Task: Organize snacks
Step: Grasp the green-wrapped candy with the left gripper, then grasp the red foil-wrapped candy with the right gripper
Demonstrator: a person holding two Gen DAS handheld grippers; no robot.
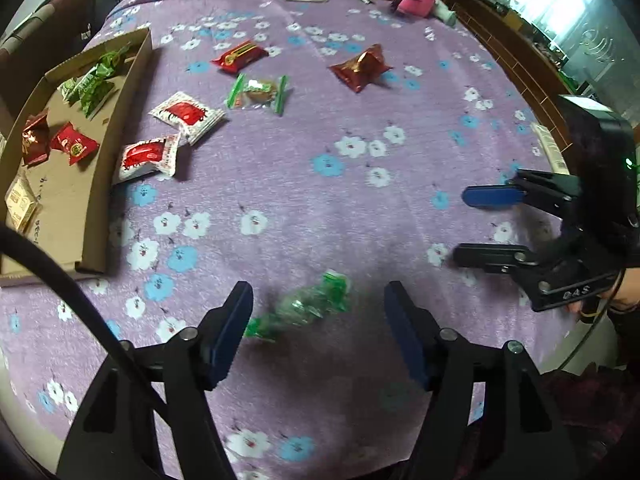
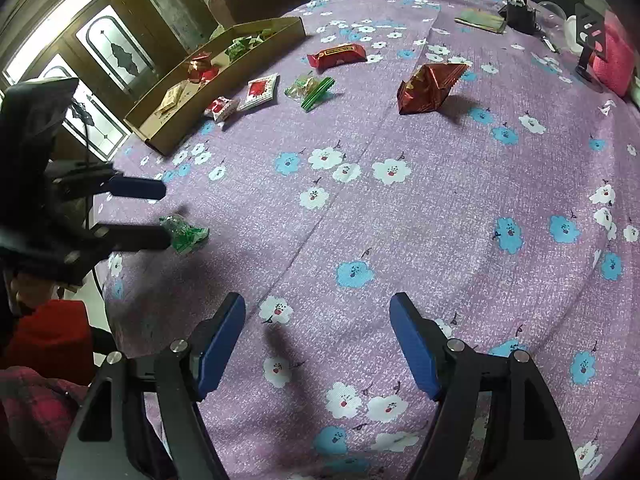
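Several snacks already lie in the cardboard box (image 1: 92, 216) at ten o'clock. I judge six are left on the tablecloth (image 1: 320, 200). My left gripper (image 1: 316, 332) stands wide around the green candy (image 1: 304, 308); my right gripper (image 2: 318, 344) is wide, empty.

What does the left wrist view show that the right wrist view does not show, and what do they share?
Only the left wrist view shows the right gripper from outside, open and empty. Only the right wrist view shows the left gripper from outside and the glass-paned door. Both show the green snack between the left gripper's open fingers, the cardboard box and the dark red packet.
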